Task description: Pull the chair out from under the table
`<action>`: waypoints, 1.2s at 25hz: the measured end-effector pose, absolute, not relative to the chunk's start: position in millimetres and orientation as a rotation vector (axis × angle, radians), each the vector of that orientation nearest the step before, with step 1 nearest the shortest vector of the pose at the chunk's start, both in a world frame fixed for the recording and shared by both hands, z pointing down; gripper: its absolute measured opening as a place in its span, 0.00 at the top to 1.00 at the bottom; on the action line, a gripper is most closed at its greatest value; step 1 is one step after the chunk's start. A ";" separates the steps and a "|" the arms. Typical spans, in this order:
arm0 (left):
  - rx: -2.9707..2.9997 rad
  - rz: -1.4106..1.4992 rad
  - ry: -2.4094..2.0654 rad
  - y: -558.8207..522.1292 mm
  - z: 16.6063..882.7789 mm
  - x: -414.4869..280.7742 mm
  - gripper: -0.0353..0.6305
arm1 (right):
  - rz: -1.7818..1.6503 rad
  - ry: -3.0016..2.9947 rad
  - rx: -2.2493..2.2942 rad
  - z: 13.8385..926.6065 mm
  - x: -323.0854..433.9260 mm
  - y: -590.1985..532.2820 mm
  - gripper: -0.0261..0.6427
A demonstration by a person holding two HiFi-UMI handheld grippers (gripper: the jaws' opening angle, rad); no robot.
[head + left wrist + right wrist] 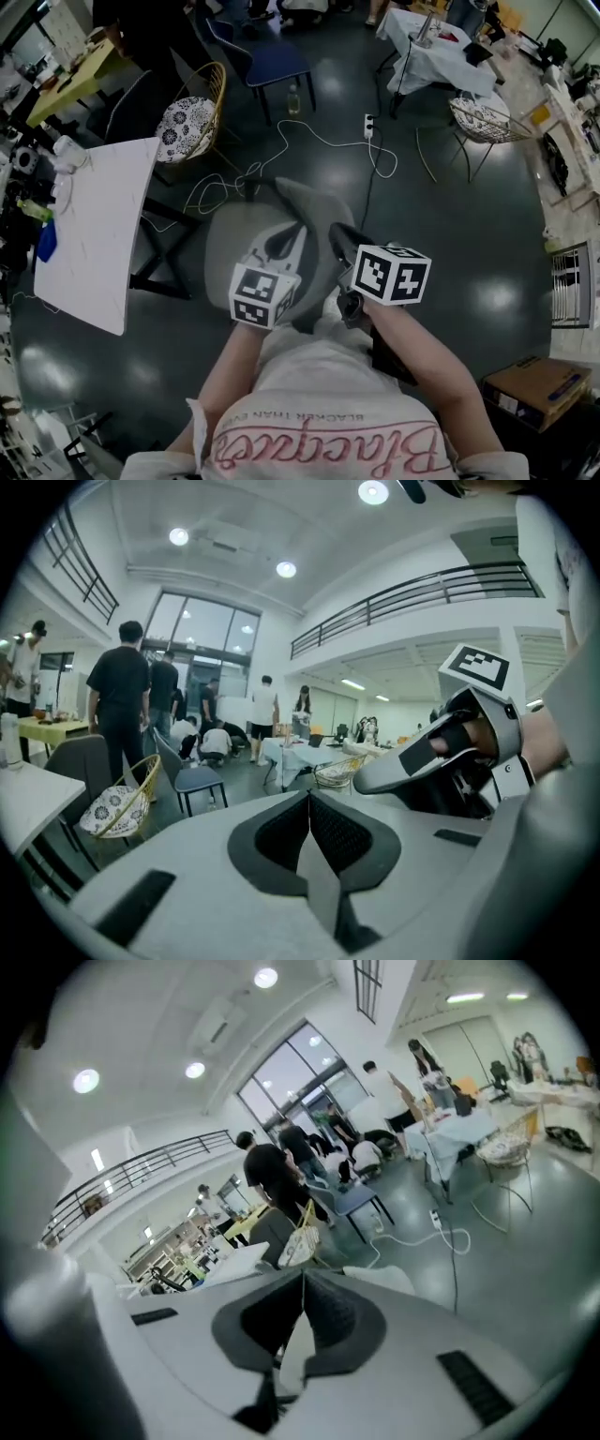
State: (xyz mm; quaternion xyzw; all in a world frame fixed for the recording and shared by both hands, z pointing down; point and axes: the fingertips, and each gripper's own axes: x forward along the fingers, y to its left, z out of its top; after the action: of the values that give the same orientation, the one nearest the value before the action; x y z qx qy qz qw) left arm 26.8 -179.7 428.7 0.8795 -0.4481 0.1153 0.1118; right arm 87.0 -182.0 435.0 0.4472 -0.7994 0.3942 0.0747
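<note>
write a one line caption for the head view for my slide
Left gripper and right gripper, both shut and empty, held over a grey chair standing beside the white table.

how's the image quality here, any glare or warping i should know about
Head view: dim, with pale glare spots on the glossy floor. Left gripper view: ceiling lights blow out white, and the corners are black. Right gripper view: fisheye bows the railing, and the left edge is a blurred smear.
</note>
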 end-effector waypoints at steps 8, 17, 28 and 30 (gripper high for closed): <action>2.699 0.247 -1.356 -189.0 374.0 23.4 0.94 | 0.546 -2.801 1.274 350.7 58.7 -184.0 0.96; 2.814 0.065 -1.429 -193.9 324.9 4.2 0.94 | -0.017 -2.863 1.316 304.8 35.5 -184.5 0.96; 2.845 0.030 -1.442 -200.9 314.8 5.3 0.94 | -0.118 -2.858 1.353 302.0 33.1 -193.5 0.96; 2.839 0.036 -1.447 -201.8 317.0 2.7 0.94 | -0.109 -2.855 1.345 304.9 30.7 -193.3 0.96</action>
State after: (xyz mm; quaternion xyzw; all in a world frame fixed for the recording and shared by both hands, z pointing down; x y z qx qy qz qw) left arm 2.7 -201.8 317.0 0.8907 -0.4539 0.0113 -0.0227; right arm 30.7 -193.3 304.9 0.4260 -0.9040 -0.0346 -0.0081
